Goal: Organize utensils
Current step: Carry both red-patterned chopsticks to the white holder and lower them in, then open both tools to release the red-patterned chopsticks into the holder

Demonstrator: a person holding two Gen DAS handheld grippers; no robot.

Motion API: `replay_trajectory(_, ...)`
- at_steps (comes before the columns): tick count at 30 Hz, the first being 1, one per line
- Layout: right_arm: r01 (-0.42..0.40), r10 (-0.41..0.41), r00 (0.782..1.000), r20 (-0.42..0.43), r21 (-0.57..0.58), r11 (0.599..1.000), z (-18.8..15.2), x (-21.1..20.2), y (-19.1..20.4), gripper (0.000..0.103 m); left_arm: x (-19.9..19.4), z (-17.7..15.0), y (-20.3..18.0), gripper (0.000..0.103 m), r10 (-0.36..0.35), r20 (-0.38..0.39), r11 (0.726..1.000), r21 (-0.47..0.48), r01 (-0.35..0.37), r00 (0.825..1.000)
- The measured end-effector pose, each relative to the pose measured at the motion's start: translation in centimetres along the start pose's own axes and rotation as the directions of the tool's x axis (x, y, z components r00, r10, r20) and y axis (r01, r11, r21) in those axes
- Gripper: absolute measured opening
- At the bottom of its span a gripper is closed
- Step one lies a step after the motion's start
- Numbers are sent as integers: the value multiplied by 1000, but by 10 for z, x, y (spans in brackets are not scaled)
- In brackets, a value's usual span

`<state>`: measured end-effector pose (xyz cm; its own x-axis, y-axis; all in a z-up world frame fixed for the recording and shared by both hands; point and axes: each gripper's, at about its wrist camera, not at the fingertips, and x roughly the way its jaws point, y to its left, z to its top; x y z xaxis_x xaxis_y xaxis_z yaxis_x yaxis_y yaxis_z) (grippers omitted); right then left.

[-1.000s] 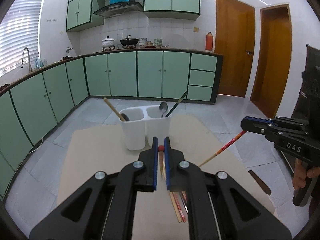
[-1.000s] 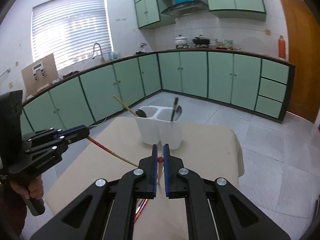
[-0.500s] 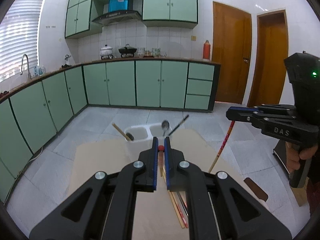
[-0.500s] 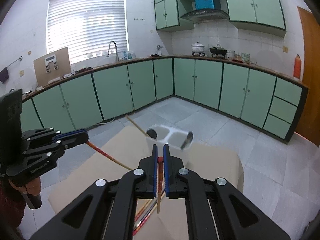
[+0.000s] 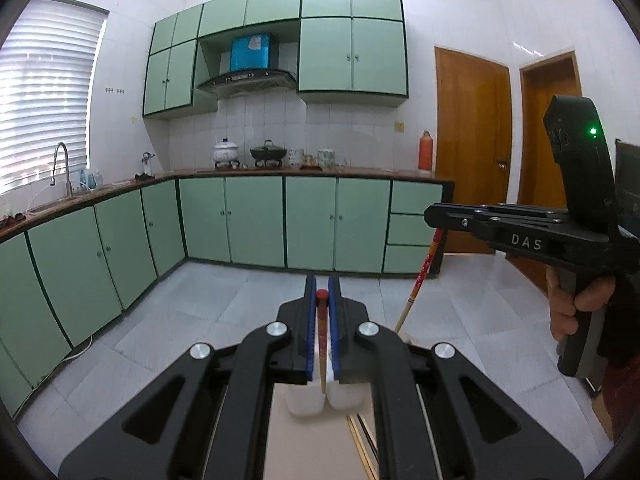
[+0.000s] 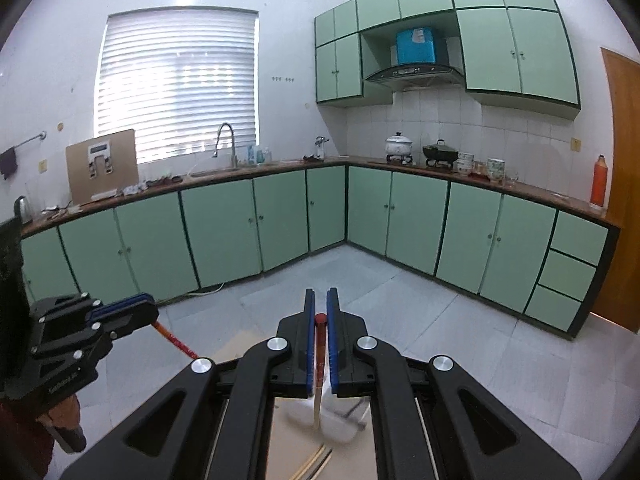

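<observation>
Transfer step: left gripper [image 5: 322, 300] and right gripper [image 6: 320, 312] each clamp a chopstick [image 5: 321, 340] hanging at lower centre above the white holder [image 5: 306, 402] on the desk [image 5: 304, 448]; next, lower tips into a compartment.

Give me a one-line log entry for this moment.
left gripper: shut on chopstick | right gripper: shut on chopstick | holder: below both

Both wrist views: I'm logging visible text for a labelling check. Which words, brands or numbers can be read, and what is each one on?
"DAS": white letters on the side of the right tool, seen from the left wrist view.
Raised lettering on the side of the left tool: too blurred to read.
Label on the blue box above the range hood: too small to read.
Nothing else readable.
</observation>
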<state>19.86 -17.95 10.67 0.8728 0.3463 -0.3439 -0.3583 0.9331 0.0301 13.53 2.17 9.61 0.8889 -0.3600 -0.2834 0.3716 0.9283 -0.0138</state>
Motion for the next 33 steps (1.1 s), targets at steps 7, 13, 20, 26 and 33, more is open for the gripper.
replay_trajectory(7,38,-37,999,-37,25,999,-1,57,-19,5,65,3,12,5,19,-37,999,-39,-20,999)
replay_trajectory(13,50,-44,993,-107,53,997,-37,98,-30,5,109,-20,18,5,37,-97,998,-38,-41,995)
replay_trajectory(20,40,-23,982,-187,87,995,-69,120,-36,6,141,-54,24,7,33,-204,998,-44,-43,978)
replay_trajectory(26,81,-64,981,-185,82,993,-83,107,-37,34,132,-66,33,41,40,-214,996,-65,-55,976)
replay_trajectory(33,173,-168,983,-77,53,984,-93,52,-32,77,79,-65,36,72,68,-118,993,-89,-79,991)
